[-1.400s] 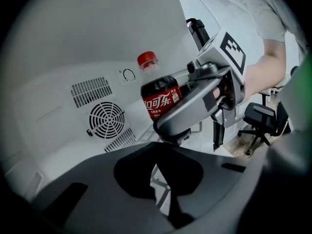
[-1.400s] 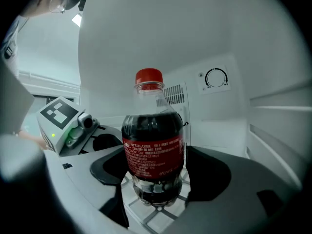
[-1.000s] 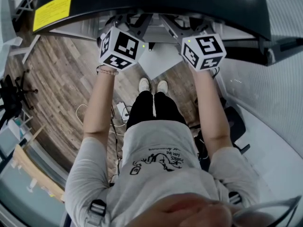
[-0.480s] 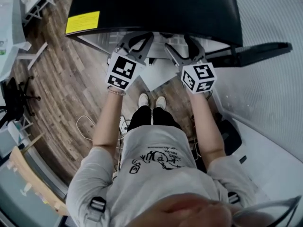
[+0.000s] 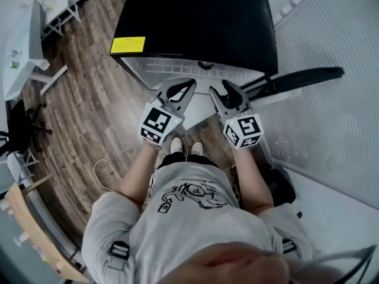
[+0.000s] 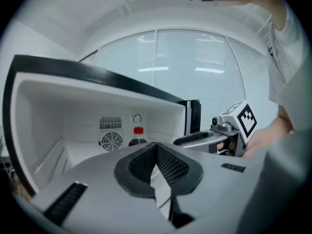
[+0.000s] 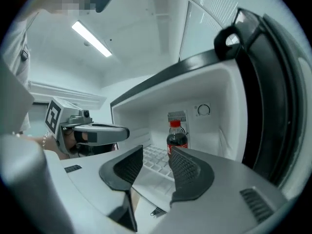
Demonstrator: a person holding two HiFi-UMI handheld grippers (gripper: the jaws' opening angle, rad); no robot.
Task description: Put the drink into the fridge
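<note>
A cola bottle with a red cap [image 7: 177,138] stands upright on the white wire shelf inside the open fridge [image 5: 195,28], near its back wall. It also shows in the left gripper view as the bottle [image 6: 138,136] beside a round fan grille. Both grippers are outside the fridge, in front of its opening. My left gripper [image 5: 188,83] has its pad tips touching and holds nothing [image 6: 156,146]. My right gripper [image 5: 219,89] is closing, with a gap still between its pads and nothing in it [image 7: 157,152].
The fridge door [image 5: 296,78] stands open to the right. A yellow label [image 5: 128,44] is on the black fridge top. A white table [image 5: 23,46] and a black chair [image 5: 18,123] stand at the left on the wooden floor, with cables [image 5: 106,164] near the person's feet.
Both grippers have drawn back out of the fridge opening toward the person. The view has shifted, so the whole fridge top now shows.
</note>
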